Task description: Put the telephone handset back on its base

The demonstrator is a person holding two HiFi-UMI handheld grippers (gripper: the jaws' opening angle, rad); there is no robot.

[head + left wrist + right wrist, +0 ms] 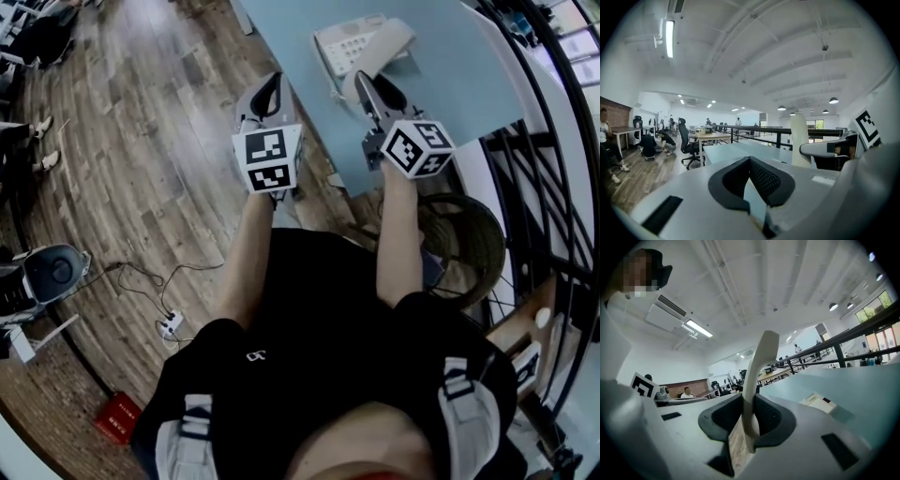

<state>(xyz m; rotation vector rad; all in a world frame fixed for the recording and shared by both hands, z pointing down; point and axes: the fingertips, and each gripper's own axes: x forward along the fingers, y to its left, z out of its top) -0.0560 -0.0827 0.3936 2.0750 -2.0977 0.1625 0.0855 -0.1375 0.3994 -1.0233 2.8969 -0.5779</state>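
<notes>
The cream telephone base (349, 42) with its keypad lies on the pale blue table (450, 84). The cream handset (380, 54) hangs tilted just over the base's near right side, and my right gripper (367, 84) is shut on it. In the right gripper view the handset (757, 376) stands up between the dark pads, clamped at my right gripper (749, 420). My left gripper (272, 82) hovers over the table's left edge, apart from the phone. Its jaws (752, 187) stand slightly open with only table showing between them. From there the handset (799, 140) shows to the right.
A black railing (548, 141) curves along the table's right side. A round woven basket (469, 239) sits by my right leg. On the wooden floor to the left lie a cable and power strip (171, 325). A small flat beige thing (818, 401) rests on the table.
</notes>
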